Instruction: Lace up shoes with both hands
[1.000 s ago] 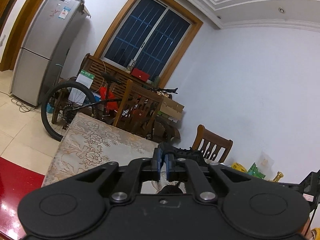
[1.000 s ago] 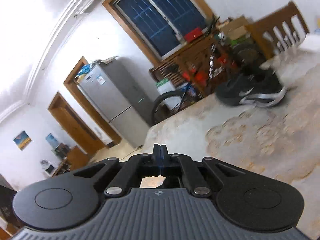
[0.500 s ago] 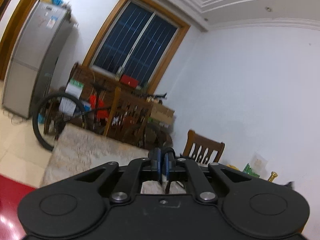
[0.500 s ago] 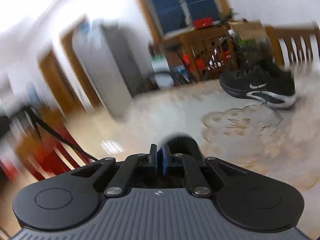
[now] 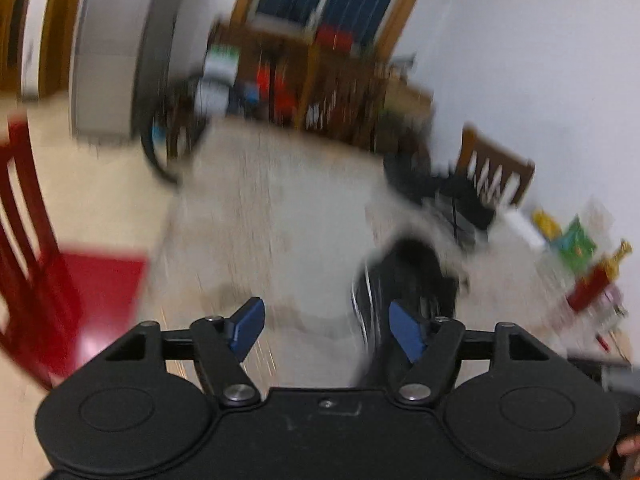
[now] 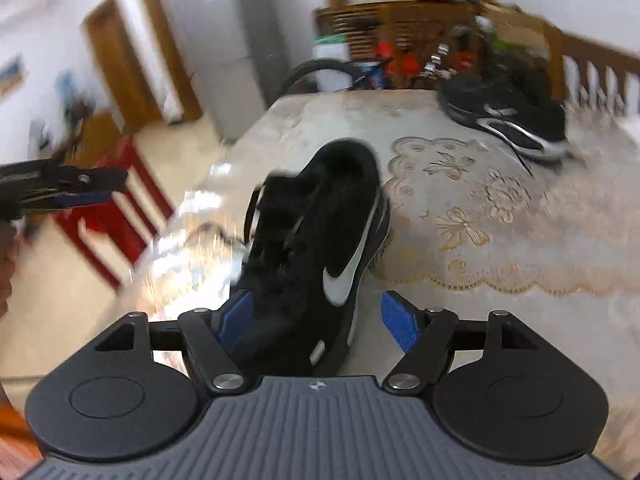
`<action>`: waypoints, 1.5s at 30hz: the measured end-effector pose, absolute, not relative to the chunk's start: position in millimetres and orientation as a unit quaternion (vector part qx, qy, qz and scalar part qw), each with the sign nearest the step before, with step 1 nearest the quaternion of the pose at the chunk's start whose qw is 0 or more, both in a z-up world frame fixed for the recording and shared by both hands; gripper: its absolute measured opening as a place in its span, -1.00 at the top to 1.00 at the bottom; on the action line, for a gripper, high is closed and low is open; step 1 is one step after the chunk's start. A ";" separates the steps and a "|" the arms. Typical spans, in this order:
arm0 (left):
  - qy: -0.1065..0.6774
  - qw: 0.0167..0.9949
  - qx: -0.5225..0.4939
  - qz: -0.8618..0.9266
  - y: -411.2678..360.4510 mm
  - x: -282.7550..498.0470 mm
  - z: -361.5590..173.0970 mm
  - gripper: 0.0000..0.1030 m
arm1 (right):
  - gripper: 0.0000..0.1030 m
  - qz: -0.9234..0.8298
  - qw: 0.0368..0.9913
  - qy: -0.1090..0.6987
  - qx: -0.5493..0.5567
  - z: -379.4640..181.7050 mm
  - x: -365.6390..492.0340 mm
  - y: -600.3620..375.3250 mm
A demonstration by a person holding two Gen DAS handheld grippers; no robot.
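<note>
Black low-top trainer with white swoosh [image 6: 320, 248], loose-laced on lace-patterned tablecloth [image 6: 500, 216]: right gripper [image 6: 316, 320] and left gripper [image 5: 326, 330], jaws opening and empty, are best lowered onto separate lace ends.

Black shoe [image 6: 320, 240] with white swoosh on beige floral tablecloth [image 6: 500, 220].

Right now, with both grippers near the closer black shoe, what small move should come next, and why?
Probably ease the right gripper down toward the near shoe to find a lace end. Its jaws are opening with the shoe between them but not gripped, the laces look loose, and the left gripper is opening with nothing between its jaws.
</note>
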State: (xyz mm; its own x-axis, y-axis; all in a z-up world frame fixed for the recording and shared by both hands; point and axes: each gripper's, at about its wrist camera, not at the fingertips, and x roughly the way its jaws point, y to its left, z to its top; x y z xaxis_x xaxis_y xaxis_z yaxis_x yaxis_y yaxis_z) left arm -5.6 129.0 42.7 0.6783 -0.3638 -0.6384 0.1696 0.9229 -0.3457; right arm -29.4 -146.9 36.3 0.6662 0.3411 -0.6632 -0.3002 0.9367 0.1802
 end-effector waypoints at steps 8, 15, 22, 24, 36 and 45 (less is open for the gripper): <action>0.411 0.892 -0.079 -0.169 83.1 -33.4 9.5 -0.29 | -0.44 0.252 0.893 0.366 -0.075 52.2 1.3 -143.0; 0.422 0.887 -0.109 -0.154 72.1 -33.8 -4.5 -0.29 | -0.38 0.242 0.881 0.306 -0.268 14.3 0.9 -89.4; 0.431 0.883 -0.128 -0.137 67.1 -28.3 -6.1 -0.29 | -0.31 0.187 0.911 0.349 -0.117 21.5 32.9 -130.2; 0.431 0.883 -0.128 -0.133 64.4 -25.5 -6.8 -0.29 | -0.31 0.195 0.907 0.364 -0.086 22.3 39.8 -139.9; 0.463 0.869 -0.052 -0.163 22.3 -12.8 -0.9 -0.36 | -0.38 0.214 0.875 0.434 -0.019 14.1 13.6 -163.3; 0.473 0.865 0.028 -0.162 -6.4 -13.2 1.0 -0.53 | -0.41 0.135 0.895 0.426 -0.006 16.6 -10.7 -182.2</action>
State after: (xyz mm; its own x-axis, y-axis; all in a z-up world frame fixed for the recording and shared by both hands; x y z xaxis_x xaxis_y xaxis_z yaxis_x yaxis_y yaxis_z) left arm -13.2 -6.4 1.0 0.4998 -0.2539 -0.8281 0.3077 0.9458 -0.1043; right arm -10.7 -182.2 16.6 0.6015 0.2361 -0.7632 -0.2464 0.9636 0.1039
